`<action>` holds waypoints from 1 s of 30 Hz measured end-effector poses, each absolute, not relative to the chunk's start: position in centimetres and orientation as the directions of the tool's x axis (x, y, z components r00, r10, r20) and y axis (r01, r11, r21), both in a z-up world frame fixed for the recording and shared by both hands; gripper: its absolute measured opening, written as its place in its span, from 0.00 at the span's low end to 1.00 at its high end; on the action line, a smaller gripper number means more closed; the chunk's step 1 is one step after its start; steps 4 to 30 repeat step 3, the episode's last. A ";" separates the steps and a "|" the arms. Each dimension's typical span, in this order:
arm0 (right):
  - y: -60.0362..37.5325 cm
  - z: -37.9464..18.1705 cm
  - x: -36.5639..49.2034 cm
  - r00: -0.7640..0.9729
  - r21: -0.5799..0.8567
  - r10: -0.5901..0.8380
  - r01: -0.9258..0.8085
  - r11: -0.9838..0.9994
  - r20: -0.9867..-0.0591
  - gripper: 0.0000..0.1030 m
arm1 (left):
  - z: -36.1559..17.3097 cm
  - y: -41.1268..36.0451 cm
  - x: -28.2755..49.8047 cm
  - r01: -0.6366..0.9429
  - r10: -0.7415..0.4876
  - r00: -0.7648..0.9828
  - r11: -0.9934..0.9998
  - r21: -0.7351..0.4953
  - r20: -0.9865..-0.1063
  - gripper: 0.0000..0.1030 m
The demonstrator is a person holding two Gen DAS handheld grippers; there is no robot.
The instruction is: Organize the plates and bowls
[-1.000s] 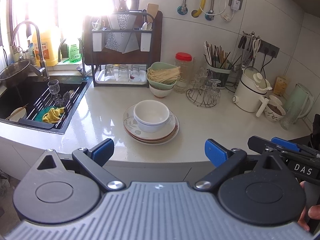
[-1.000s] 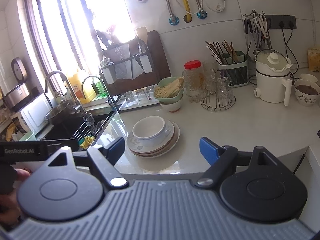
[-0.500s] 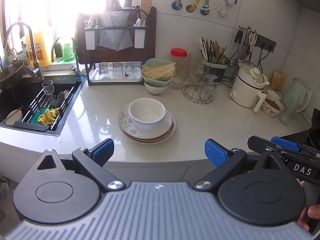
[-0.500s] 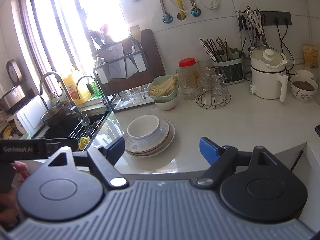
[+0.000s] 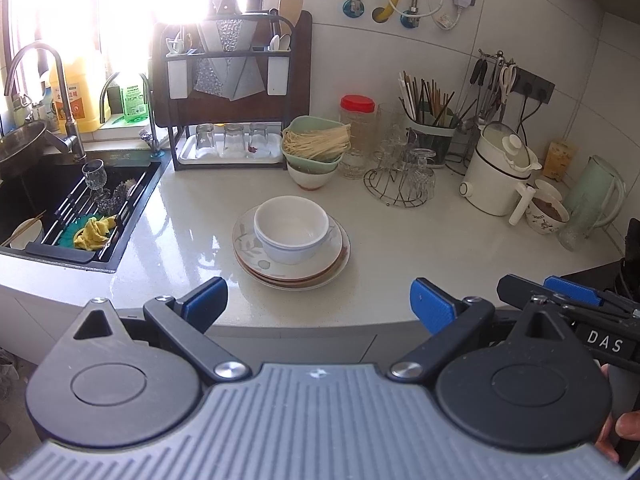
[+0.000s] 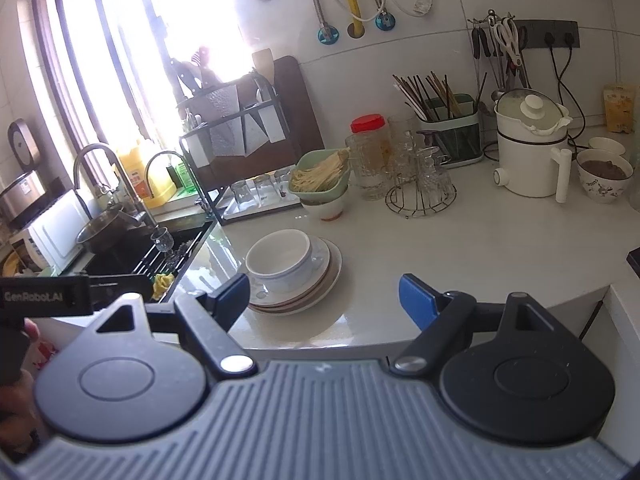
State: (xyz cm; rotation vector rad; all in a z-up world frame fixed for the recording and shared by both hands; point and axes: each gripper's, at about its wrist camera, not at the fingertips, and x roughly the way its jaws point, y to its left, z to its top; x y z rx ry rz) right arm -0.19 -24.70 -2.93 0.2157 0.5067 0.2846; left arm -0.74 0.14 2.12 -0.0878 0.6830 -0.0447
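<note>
White nested bowls (image 5: 291, 229) sit on a stack of plates (image 5: 248, 240) in the middle of the white counter; they also show in the right wrist view, bowls (image 6: 279, 260) on plates (image 6: 320, 284). My left gripper (image 5: 318, 306) is open and empty, held in front of the counter's edge, short of the stack. My right gripper (image 6: 324, 296) is open and empty, also short of the stack. A green bowl of noodles (image 5: 316, 144) rests on a white bowl (image 5: 312, 178) further back.
A sink (image 5: 60, 208) with a rack, a glass and a yellow cloth lies left. A dish rack (image 5: 228, 92) with glasses stands at the back. A jar (image 5: 357, 136), a wire glass holder (image 5: 404, 180), chopstick holder (image 5: 430, 132), white kettle (image 5: 498, 176) and filled bowl (image 5: 546, 216) stand right.
Both grippers have shifted slightly, so the plate stack sits a little lower and more central in the views. Both stay open and empty.
</note>
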 end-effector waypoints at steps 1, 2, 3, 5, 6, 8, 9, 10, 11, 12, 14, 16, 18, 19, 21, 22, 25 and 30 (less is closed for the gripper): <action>-24.7 -2.9 -0.1 0.837 0.273 0.319 -0.212 0.938 -0.445 0.81 | 2.1 0.1 -0.8 0.013 -0.069 0.776 0.996 -0.094 -0.627 0.97; -24.7 -2.9 -0.1 0.837 0.273 0.320 -0.213 0.938 -0.444 0.81 | 2.1 0.0 -0.9 0.013 -0.068 0.777 0.996 -0.092 -0.625 0.97; -24.7 -2.9 0.0 0.836 0.272 0.321 -0.215 0.938 -0.444 0.81 | 2.1 0.0 -0.9 0.013 -0.066 0.777 0.996 -0.090 -0.626 0.97; -24.7 -2.9 0.0 0.836 0.272 0.321 -0.215 0.938 -0.444 0.81 | 2.1 0.0 -0.9 0.013 -0.066 0.777 0.996 -0.090 -0.626 0.97; -24.7 -2.9 0.0 0.836 0.272 0.321 -0.215 0.938 -0.444 0.81 | 2.1 0.0 -0.9 0.013 -0.066 0.777 0.996 -0.090 -0.626 0.97; -24.7 -2.9 0.0 0.836 0.272 0.321 -0.215 0.938 -0.444 0.81 | 2.1 0.0 -0.9 0.013 -0.066 0.777 0.996 -0.090 -0.626 0.97; -24.7 -2.9 0.0 0.836 0.272 0.321 -0.215 0.938 -0.444 0.81 | 2.1 0.0 -0.9 0.013 -0.066 0.777 0.996 -0.090 -0.626 0.97; -24.7 -2.9 0.0 0.836 0.272 0.321 -0.215 0.938 -0.444 0.81 | 2.1 0.0 -0.9 0.013 -0.066 0.777 0.996 -0.090 -0.626 0.97; -24.7 -2.9 0.0 0.836 0.272 0.321 -0.215 0.938 -0.444 0.81 | 2.1 0.0 -0.9 0.013 -0.066 0.777 0.996 -0.090 -0.626 0.97; -24.7 -2.9 0.0 0.836 0.272 0.321 -0.215 0.938 -0.444 0.81 | 2.1 0.0 -0.9 0.013 -0.066 0.777 0.996 -0.090 -0.626 0.97; -24.7 -2.9 0.0 0.836 0.272 0.321 -0.215 0.938 -0.444 0.81 | 2.1 0.0 -0.9 0.013 -0.066 0.777 0.996 -0.090 -0.626 0.97; -24.7 -2.9 0.0 0.836 0.272 0.321 -0.215 0.938 -0.444 0.81 | 2.1 0.0 -0.9 0.013 -0.066 0.777 0.996 -0.090 -0.626 0.97; -24.7 -2.9 0.0 0.836 0.272 0.321 -0.215 0.938 -0.444 0.81 | 2.1 0.0 -0.9 0.013 -0.066 0.777 0.996 -0.090 -0.626 0.97; -24.7 -2.9 0.0 0.836 0.272 0.321 -0.215 0.938 -0.444 0.81 | 2.1 0.0 -0.9 0.013 -0.066 0.777 0.996 -0.090 -0.626 0.97; -24.7 -2.9 0.0 0.836 0.272 0.321 -0.215 0.938 -0.444 0.81 | 2.1 0.0 -0.9 0.013 -0.066 0.777 0.996 -0.090 -0.626 0.97; -24.7 -2.9 0.0 0.836 0.272 0.321 -0.215 0.938 -0.444 0.81 | 2.1 0.0 -0.9 0.013 -0.066 0.777 0.996 -0.090 -0.626 0.97; -24.7 -2.9 0.0 0.836 0.272 0.321 -0.215 0.938 -0.444 0.81 | 2.1 0.0 -0.9 0.013 -0.066 0.777 0.996 -0.090 -0.626 0.97; -24.7 -2.9 0.0 0.836 0.272 0.321 -0.215 0.938 -0.444 0.81 | 2.1 0.0 -0.9 0.013 -0.066 0.777 0.996 -0.090 -0.626 0.97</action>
